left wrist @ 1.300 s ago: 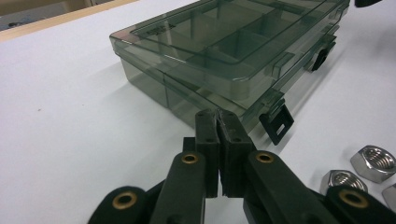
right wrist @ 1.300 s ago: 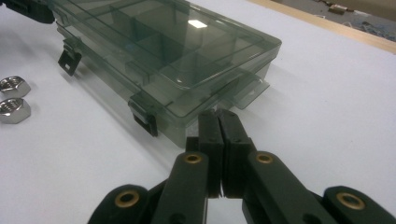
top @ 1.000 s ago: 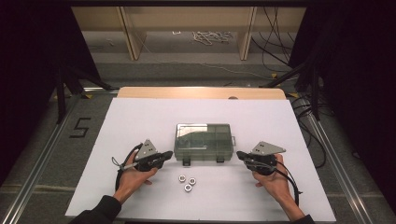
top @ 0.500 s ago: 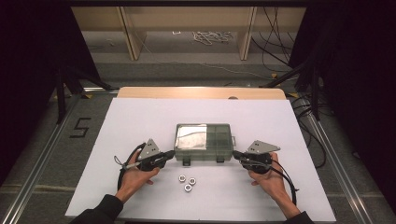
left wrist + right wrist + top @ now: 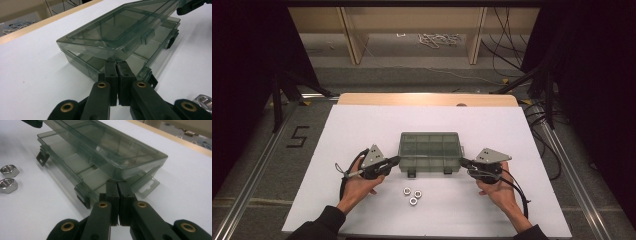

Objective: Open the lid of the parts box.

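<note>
A smoky clear compartment box (image 5: pixel 430 151) lies mid-table, its latches toward the person. Its lid (image 5: pixel 117 30) is tilted up at the front, away from the base (image 5: pixel 155 47). My left gripper (image 5: pixel 396 160) is shut, and its tips (image 5: pixel 117 63) sit under the lid's front left corner. My right gripper (image 5: pixel 463 161) is also shut, with its tips (image 5: pixel 117 182) under the lid (image 5: pixel 105 147) at the front right corner, above the base (image 5: pixel 67 162). Neither pair of jaws has anything between them. Three steel nuts (image 5: pixel 412 194) lie in front of the box.
The white mat (image 5: pixel 362 125) covers the table, with a wooden strip (image 5: pixel 427 99) along its far edge. Two nuts (image 5: pixel 9 170) lie close to the box's left latch (image 5: pixel 41 158). Cables (image 5: pixel 517 195) trail from both grippers toward the person.
Both grippers have slid inward to the box's front corners. The front of the lid has lifted off the base.
</note>
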A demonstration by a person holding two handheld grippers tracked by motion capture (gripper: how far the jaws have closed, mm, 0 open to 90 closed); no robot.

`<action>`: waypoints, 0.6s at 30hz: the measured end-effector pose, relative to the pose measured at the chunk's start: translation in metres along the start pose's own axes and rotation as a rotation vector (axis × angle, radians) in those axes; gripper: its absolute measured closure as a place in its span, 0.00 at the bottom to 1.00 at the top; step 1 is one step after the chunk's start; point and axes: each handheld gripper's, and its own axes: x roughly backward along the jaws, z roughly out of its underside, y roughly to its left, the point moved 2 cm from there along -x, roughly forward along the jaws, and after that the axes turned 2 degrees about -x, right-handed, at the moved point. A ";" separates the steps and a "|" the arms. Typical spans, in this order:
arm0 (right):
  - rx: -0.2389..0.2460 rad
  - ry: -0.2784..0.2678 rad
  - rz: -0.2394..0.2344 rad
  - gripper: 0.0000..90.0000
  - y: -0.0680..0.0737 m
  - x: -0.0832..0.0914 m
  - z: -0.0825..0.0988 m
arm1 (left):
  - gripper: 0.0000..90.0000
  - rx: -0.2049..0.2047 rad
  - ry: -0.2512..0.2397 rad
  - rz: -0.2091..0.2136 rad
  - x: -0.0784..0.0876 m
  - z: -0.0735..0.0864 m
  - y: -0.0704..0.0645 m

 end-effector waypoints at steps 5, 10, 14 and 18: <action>-0.003 -0.013 -0.002 0.99 -0.004 -0.002 -0.004 | 0.97 -0.009 -0.011 -0.004 -0.002 -0.005 0.003; 0.008 -0.035 -0.003 0.99 -0.007 -0.003 -0.008 | 0.97 -0.002 -0.022 -0.012 -0.006 -0.009 0.006; 0.034 -0.050 0.007 0.99 -0.010 -0.006 -0.012 | 0.97 -0.020 -0.023 -0.007 -0.012 -0.014 0.007; 0.024 -0.049 0.008 0.99 -0.010 -0.006 -0.014 | 0.97 -0.018 -0.025 -0.012 -0.015 -0.017 0.007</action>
